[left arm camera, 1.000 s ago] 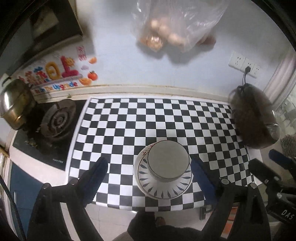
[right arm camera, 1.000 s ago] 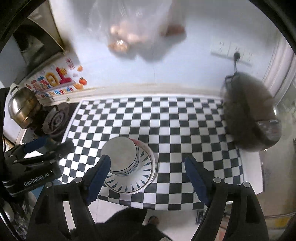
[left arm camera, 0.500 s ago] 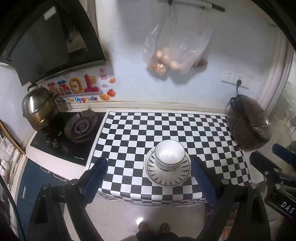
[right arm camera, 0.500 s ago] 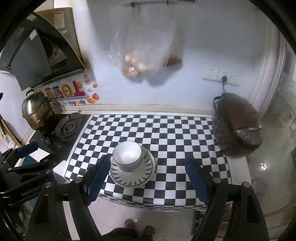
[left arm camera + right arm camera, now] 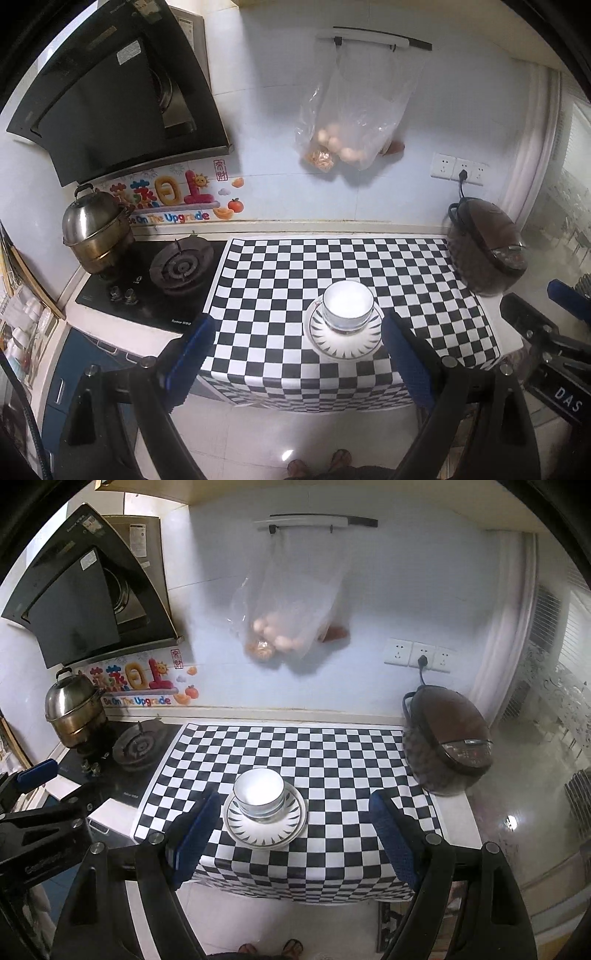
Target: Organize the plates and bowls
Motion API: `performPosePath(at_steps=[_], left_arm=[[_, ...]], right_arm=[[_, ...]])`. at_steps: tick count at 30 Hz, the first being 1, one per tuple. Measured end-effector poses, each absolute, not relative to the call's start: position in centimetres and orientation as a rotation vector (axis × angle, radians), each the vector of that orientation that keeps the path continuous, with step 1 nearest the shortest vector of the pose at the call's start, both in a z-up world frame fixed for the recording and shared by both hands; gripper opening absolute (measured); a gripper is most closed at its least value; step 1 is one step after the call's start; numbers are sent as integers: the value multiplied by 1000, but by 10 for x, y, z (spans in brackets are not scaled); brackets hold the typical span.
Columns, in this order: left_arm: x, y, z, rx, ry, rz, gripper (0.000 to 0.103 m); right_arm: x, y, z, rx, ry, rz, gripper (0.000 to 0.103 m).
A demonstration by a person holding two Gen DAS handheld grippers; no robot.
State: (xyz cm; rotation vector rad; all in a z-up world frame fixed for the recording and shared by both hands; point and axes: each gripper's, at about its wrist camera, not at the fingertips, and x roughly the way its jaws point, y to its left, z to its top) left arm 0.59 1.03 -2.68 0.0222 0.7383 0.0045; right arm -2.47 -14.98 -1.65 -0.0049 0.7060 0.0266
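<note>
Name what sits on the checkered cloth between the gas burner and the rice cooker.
A white bowl stacked on a patterned plate, near the cloth's front edge; nothing else lies between burner and rice cooker. Right wrist view shows it.

white bowl (image 5: 347, 304) sits upright on a dark-patterned plate (image 5: 345, 343), near the checkered counter's front edge.

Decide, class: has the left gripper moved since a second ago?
Yes. The left gripper has pulled back and up from the checkered counter; the bowl looks smaller.

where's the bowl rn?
The bowl sits on the plate near the front edge of the checkered counter, right of the stove and left of the rice cooker.
</note>
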Motion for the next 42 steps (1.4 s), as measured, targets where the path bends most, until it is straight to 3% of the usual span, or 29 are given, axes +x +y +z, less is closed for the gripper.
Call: performPosePath(at_steps=[42], left_arm=[[-2, 19, -33, -15, 757, -28, 92]], right_arm=[[-29, -146, -20, -31, 727, -8, 85]])
